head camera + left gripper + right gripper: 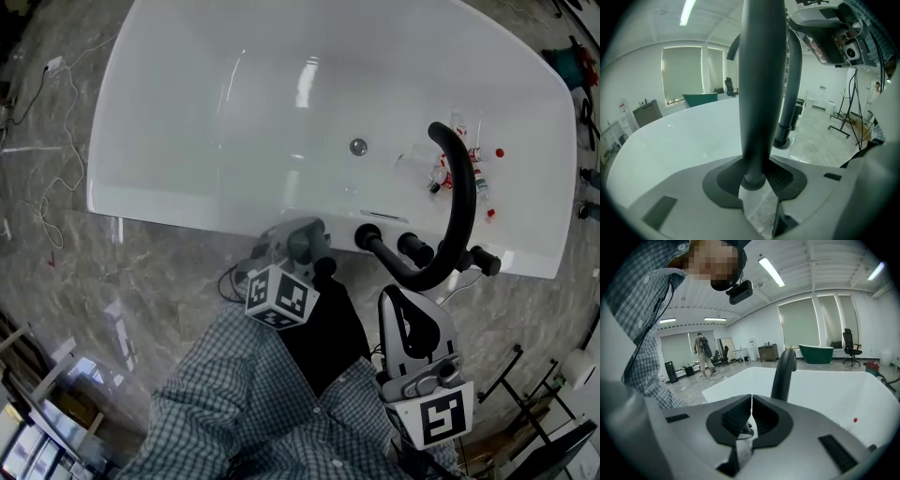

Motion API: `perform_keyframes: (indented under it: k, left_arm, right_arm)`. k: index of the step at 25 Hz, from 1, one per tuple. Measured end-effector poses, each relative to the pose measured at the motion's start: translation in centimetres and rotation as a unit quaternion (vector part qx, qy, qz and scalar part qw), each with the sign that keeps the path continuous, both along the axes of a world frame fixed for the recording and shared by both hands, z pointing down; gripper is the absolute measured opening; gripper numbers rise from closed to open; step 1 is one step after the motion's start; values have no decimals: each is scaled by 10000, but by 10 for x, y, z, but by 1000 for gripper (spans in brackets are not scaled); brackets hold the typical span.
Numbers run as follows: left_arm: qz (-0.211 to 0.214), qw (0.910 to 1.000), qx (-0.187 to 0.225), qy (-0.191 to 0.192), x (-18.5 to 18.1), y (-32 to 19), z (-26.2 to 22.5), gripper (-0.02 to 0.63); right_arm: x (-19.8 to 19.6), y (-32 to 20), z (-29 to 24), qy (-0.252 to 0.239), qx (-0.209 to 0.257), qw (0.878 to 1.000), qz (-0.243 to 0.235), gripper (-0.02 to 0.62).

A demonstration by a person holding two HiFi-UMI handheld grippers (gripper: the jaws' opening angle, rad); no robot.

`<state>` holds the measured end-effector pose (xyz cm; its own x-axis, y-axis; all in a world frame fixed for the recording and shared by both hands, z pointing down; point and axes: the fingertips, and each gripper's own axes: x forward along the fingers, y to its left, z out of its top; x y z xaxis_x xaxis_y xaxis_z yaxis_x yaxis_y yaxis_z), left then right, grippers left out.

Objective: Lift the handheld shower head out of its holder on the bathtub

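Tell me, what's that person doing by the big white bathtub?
A person stands at the white bathtub with a gripper in each hand. The left gripper has its jaws spread around the grey handle of the handheld shower head at the tub's near rim, not squeezing it as far as I can tell. The right gripper is shut and empty, waiting near the black faucet. The shower head hasn't been lifted away yet.
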<state>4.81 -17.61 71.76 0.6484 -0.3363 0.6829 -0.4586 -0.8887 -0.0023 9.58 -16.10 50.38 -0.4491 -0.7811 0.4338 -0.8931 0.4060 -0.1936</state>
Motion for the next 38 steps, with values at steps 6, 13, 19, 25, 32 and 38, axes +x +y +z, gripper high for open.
perform_keyframes:
  k: [6, 13, 19, 25, 32, 38]
  left_arm:
    - [9, 10000, 9, -4, 0, 2, -13, 125]
    - [-59, 10000, 33, -10, 0, 4, -44, 126]
    - [74, 9998, 162, -132, 1, 11, -71, 126]
    - [-156, 9998, 73, 73, -2, 13, -105, 126]
    - [-51, 9998, 86, 183, -9, 20, -146, 126]
    - [-125, 9994, 19, 326, -13, 32, -179, 126]
  right_arm:
    - [3, 5, -6, -6, 4, 10000, 45, 18]
    - [6, 13, -28, -5, 54, 10000, -58, 18]
    - [12, 14, -50, 7, 152, 9999, -40, 18]
    - [12, 21, -72, 35, 236, 9997, -3, 18]
    - [6, 25, -102, -140, 459, 9986, 205, 18]
    - [11, 41, -116, 170, 520, 9980, 325, 18]
